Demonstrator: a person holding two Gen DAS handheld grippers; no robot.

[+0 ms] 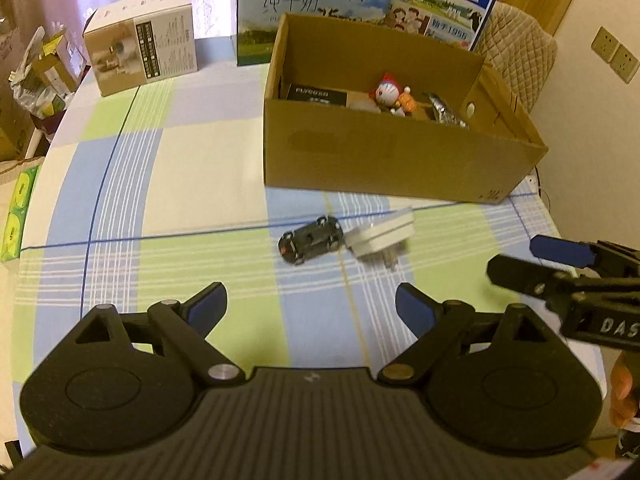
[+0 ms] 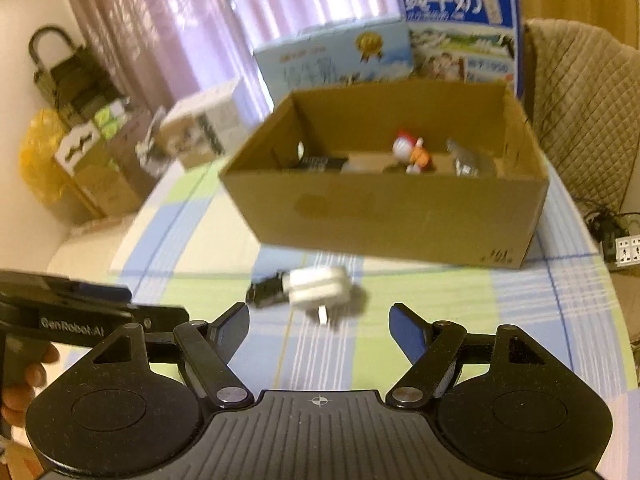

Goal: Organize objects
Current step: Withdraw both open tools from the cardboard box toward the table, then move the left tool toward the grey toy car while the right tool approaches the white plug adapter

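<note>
A black toy car (image 1: 311, 239) and a white plug adapter (image 1: 380, 238) lie side by side on the checked tablecloth, just in front of an open cardboard box (image 1: 384, 160). The box holds a Doraemon figure (image 1: 394, 96), a black packet (image 1: 316, 96) and a silver wrapper (image 1: 444, 112). My left gripper (image 1: 312, 308) is open and empty, short of the car. My right gripper (image 2: 320, 324) is open and empty, just short of the adapter (image 2: 316, 286), with the car (image 2: 266, 290) behind it. The right gripper also shows at the right of the left wrist view (image 1: 516, 260).
Two milk cartons (image 1: 316, 4) stand behind the cardboard box (image 2: 384, 216). A white product box (image 1: 144, 44) stands at the table's back left. A padded chair (image 1: 516, 48) is at the back right. Boxes and bags clutter the floor at left (image 2: 80, 152). A power strip (image 2: 628, 250) lies at right.
</note>
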